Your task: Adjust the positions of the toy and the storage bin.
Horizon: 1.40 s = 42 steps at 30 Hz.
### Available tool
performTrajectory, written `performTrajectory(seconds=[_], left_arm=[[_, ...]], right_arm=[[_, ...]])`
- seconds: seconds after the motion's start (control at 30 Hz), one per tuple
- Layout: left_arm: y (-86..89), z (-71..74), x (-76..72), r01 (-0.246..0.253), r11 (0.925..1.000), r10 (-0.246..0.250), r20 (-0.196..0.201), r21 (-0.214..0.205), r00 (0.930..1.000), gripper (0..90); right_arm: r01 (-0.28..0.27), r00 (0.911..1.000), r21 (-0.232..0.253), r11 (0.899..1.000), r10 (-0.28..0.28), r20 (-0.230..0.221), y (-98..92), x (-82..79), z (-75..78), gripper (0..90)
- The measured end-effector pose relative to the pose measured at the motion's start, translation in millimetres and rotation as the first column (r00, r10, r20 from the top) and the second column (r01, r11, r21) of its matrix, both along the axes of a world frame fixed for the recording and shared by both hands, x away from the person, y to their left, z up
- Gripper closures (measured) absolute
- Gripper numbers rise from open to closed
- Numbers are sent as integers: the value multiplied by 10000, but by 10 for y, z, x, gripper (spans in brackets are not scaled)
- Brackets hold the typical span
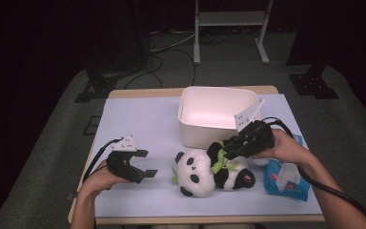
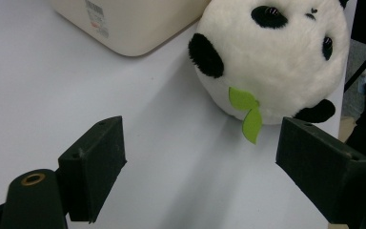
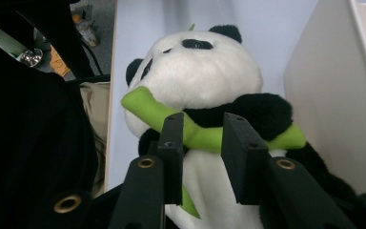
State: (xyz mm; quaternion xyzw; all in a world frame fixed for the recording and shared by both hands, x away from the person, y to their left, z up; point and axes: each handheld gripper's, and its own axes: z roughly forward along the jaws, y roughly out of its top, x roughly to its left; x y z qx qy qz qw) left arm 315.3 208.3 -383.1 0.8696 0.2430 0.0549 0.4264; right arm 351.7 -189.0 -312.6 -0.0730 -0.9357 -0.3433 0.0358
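A plush panda [image 1: 205,171] lies on its back on the pale mat, just in front of the white bin [image 1: 193,133]. It has a green bamboo stick [image 3: 147,107] across its chest. My right gripper [image 1: 225,153] reaches over the panda's body from the right. Its jaws [image 3: 202,125] stand a little apart, straddling the middle of the stick without visibly pressing on it. My left gripper [image 1: 148,163] rests to the left of the panda, jaws wide open and empty. In the left gripper view [image 2: 200,162] the panda's head [image 2: 271,57] and green leaves [image 2: 248,114] lie just beyond the jaws.
The white bin [image 2: 124,24] is empty and stands at the back middle of the mat. A blue tissue pack [image 1: 286,183] lies at the right, under my right wrist. The table's front edge [image 1: 209,219] runs close below the panda.
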Motion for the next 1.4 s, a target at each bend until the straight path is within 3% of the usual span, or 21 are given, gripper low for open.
performTrajectory(seconds=[0.3,0.63,0.87,1.0,1.27,1.3,1.4], left_arm=[[8,-1,0,34,10000,-34,-8,-6,10000,161],[22,-13,6,64,10000,-64,-101,-40,9999,161],[30,-17,10,55,9999,-56,-92,-96,9999,160],[34,-21,13,60,10000,-61,-130,-64,9999,160],[44,-21,13,35,9999,-36,-130,-94,9999,161],[47,-21,14,20,9999,-22,-130,-100,9999,160],[56,-20,16,21,9999,-23,-143,-112,9999,160]], right_arm=[[-198,9998,-126,9997,198,41,34,-103,-58,624],[-572,9982,-602,9965,580,117,217,-179,-154,540],[-719,9962,-908,9933,761,433,312,-191,-180,534],[-826,9948,-934,9922,877,523,333,-214,-175,474],[-736,9938,-1217,9898,830,740,407,-194,-204,488],[-801,9920,-1508,9853,936,847,472,-204,-235,494],[-796,9923,-1649,9831,938,803,518,-189,-276,538]])
